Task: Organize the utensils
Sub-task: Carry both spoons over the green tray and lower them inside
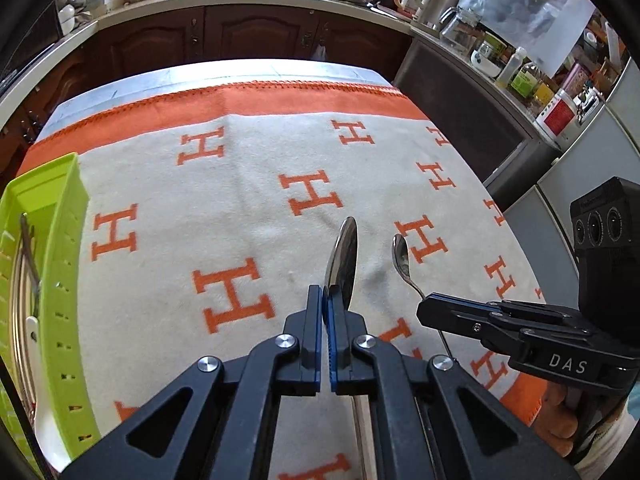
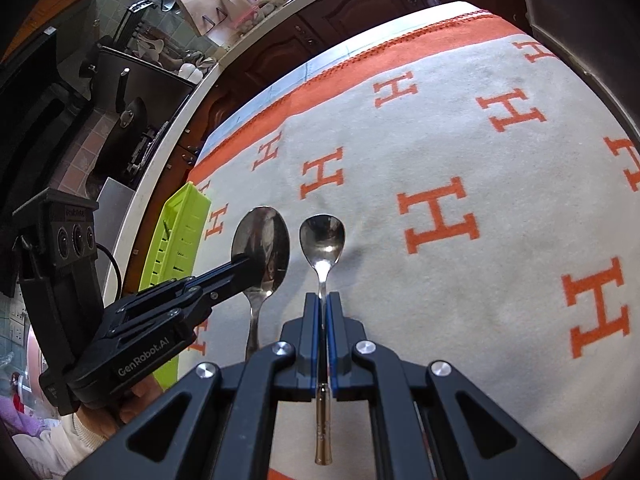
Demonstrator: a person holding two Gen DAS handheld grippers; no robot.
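You held a large spoon (image 1: 342, 260) pinched in your left claw (image 1: 325, 300) and a small spoon (image 2: 322, 240) in your right claw (image 2: 323, 304), both above the blanket-covered worktop (image 1: 240, 200), neither yet in the green tray (image 1: 60, 208), which already held some utensils.

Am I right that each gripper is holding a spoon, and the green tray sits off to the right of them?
Not quite. The left gripper does hold the larger spoon and the right gripper the smaller spoon, but the green tray sits to their left, not right. The left wrist view shows it at the left edge of the table.
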